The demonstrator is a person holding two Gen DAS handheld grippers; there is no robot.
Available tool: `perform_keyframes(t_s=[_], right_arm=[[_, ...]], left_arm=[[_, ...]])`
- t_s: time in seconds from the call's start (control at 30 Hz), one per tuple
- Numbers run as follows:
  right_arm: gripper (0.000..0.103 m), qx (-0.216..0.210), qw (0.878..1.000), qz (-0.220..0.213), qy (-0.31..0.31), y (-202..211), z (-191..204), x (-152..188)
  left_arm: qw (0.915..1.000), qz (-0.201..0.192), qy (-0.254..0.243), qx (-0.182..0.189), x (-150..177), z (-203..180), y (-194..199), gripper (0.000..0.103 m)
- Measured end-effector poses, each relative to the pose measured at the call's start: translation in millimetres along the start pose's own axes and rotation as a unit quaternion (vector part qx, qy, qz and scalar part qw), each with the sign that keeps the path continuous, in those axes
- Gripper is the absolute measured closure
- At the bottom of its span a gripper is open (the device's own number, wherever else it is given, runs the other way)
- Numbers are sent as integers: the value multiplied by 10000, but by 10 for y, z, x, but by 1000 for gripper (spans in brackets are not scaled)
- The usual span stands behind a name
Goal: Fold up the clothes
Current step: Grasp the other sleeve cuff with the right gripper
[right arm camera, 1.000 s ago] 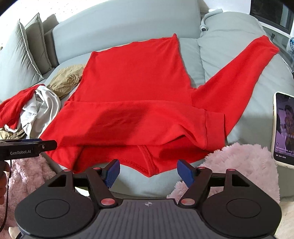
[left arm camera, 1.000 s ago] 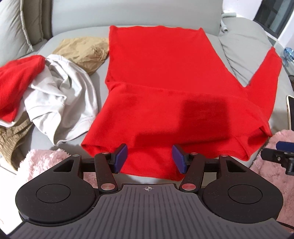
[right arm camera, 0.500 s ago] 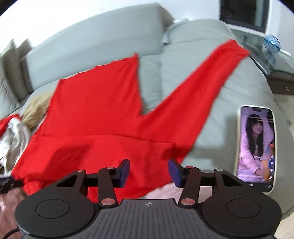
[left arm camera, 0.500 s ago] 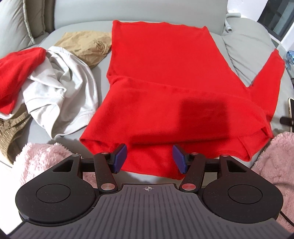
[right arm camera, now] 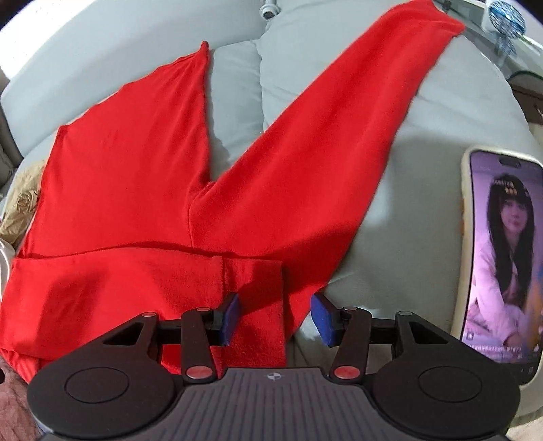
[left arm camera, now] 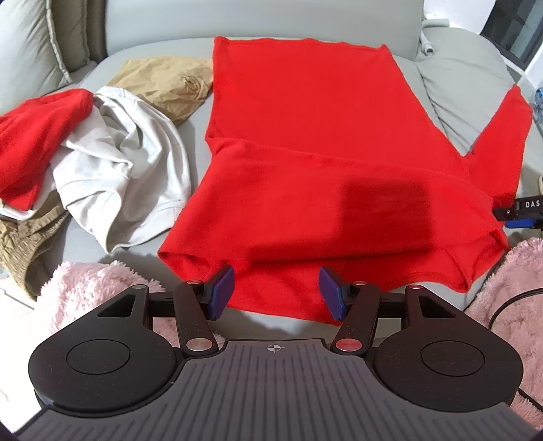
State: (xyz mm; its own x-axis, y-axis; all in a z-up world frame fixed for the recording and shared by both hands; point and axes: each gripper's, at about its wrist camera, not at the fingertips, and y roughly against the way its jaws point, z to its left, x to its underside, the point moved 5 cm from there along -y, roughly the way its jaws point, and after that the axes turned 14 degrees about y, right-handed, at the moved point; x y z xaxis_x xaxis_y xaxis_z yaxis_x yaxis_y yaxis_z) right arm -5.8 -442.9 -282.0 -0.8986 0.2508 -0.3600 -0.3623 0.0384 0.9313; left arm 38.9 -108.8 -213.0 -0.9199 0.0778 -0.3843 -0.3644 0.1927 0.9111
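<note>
Your left tongs (left arm camera: 274, 289) apart over the red shirt (left arm camera: 315, 142) hem, your right tongs (right arm camera: 277, 317) apart above its folded sleeve (right arm camera: 253, 295), sofa (right arm camera: 424, 176) beneath.

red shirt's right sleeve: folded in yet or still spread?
Still spread. The right sleeve lies straight out over the sofa cushion, away from the red shirt; only the other sleeve is folded across.

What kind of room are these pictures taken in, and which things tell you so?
Most likely a home living room: a grey sofa with cushions, a heap of unfolded clothes beside the red top, and a phone playing video.
</note>
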Motion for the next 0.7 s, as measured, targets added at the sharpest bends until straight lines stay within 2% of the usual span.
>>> perform_keyframes(t_s=[0.07,0.13,0.2,0.23,0.33,0.5,0.57,0.63,0.67,0.7], right_arm=[[54,59,9999,9,157,-6,45,1],[65,57,9993,-41,366,15,105,16],[100,29,9983,-92,581,39,168,35],[103,63,9975,-99,702,52,200,42],[103,391,9914,-385,1191,201,325,12],[103,844,9775,-1093,1595,572,415,-230],[101,658,9811,-939,1559,563,390,-304],[84,453,9869,-718,1369,482,323,-305],[63,385,9896,-624,1241,425,282,-281],[60,317,9919,-530,1113,368,240,-257]], left_arm=[[10000,19,-20,-7,7,-16,-9,42],[10000,24,-45,-2,15,-32,-9,42],[10000,21,-72,7,24,-45,-3,42],[10000,17,-73,9,24,-42,1,42],[10000,-7,-37,16,13,-5,14,42],[10000,-38,9,12,-9,51,26,42],[10000,-49,48,27,-18,67,35,42],[9999,-62,83,48,-23,77,47,42],[9999,-71,89,54,-21,79,55,42],[9999,-75,76,49,-16,78,60,42]])
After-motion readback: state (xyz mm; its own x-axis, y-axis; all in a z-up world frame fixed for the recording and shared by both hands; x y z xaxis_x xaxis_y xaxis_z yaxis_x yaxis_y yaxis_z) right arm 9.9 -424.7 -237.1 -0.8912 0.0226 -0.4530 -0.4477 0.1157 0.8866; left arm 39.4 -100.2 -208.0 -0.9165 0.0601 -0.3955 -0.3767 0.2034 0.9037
